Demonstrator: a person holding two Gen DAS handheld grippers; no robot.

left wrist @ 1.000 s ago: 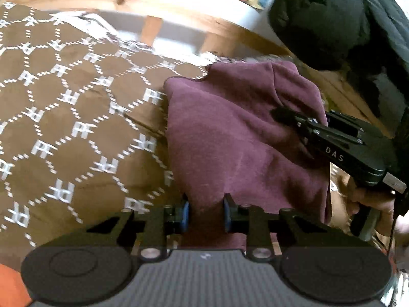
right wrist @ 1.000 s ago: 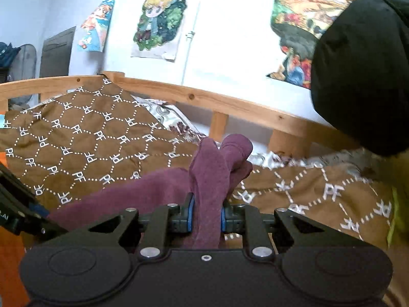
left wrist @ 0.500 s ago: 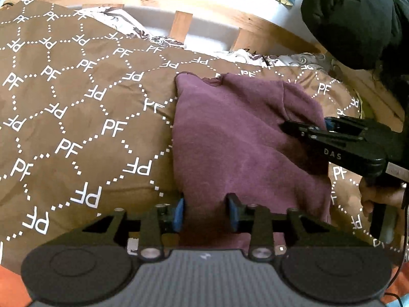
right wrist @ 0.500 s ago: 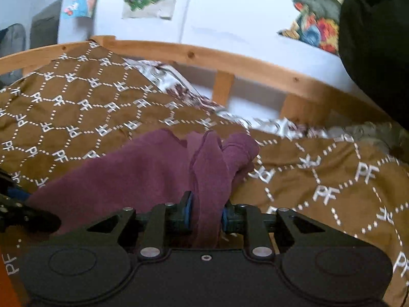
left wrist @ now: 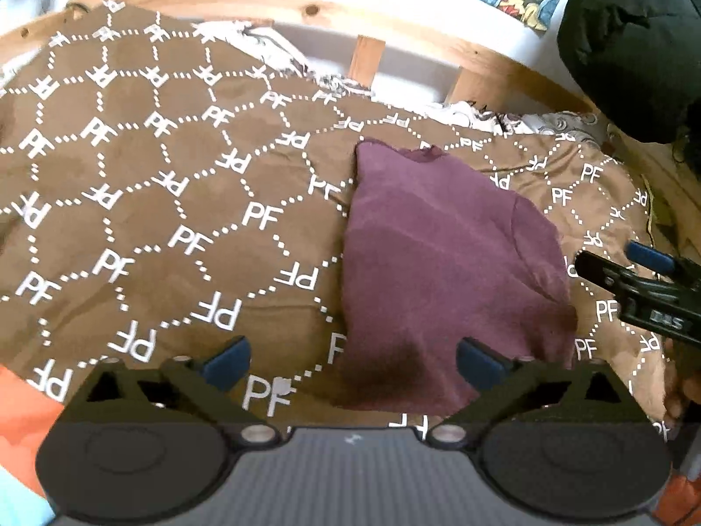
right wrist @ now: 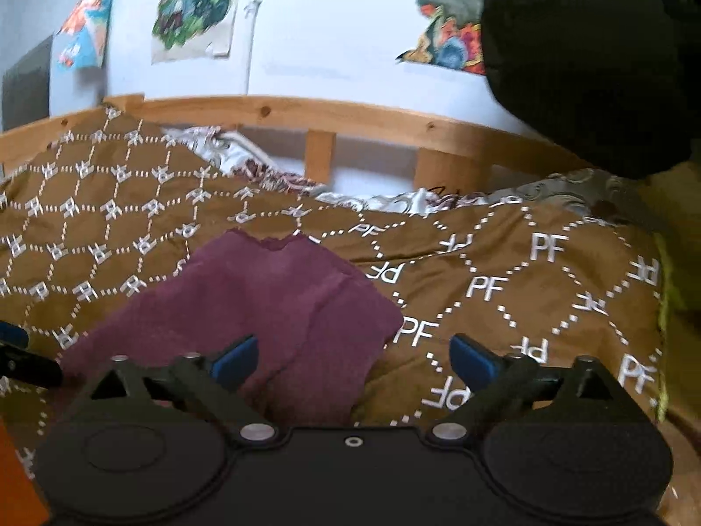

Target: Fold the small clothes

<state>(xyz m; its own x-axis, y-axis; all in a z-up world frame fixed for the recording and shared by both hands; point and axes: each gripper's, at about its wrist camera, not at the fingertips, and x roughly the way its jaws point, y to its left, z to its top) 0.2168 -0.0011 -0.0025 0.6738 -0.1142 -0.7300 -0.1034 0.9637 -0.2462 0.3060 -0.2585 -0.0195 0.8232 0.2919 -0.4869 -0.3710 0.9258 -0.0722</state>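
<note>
- One bed takes up most of both views. It is covered by a single brown bedspread [left wrist: 184, 201] printed with white dotted hexagons and "PF" letters, and a pale wooden rail [right wrist: 333, 116] with upright slats curves along its far side, from about nine o'clock round to two o'clock.
- One black padded garment [left wrist: 631, 44] bulks at one o'clock in both views, hanging in front of the wall.
- One small maroon garment [left wrist: 438, 271] lies flat on the bedspread. It is folded over into a long, roughly rectangular shape, its far edge ragged with a small notch, and soft creases run down its length. In the left wrist view it stretches from the centre down to six o'clock; in the right wrist view [right wrist: 263, 307] it lies from the centre toward seven o'clock, with a fold line running down its right part.
- A strip of white patterned bedding [right wrist: 245, 162] shows at twelve o'clock between the bedspread and the rail.
- Posters [right wrist: 192, 4] hang on the white wall; three show in the right wrist view, from ten to one o'clock.
- Two grippers are here. The left gripper [left wrist: 352, 357] has just been opening; its blue pads stand wide, released, with the near end of the maroon garment lying between them, untouched.
- The right gripper [right wrist: 352, 357] has likewise just been opening and grasps nothing; the garment's near corner lies beside its left pad. It appears at three o'clock in the left view [left wrist: 613, 265].
</note>
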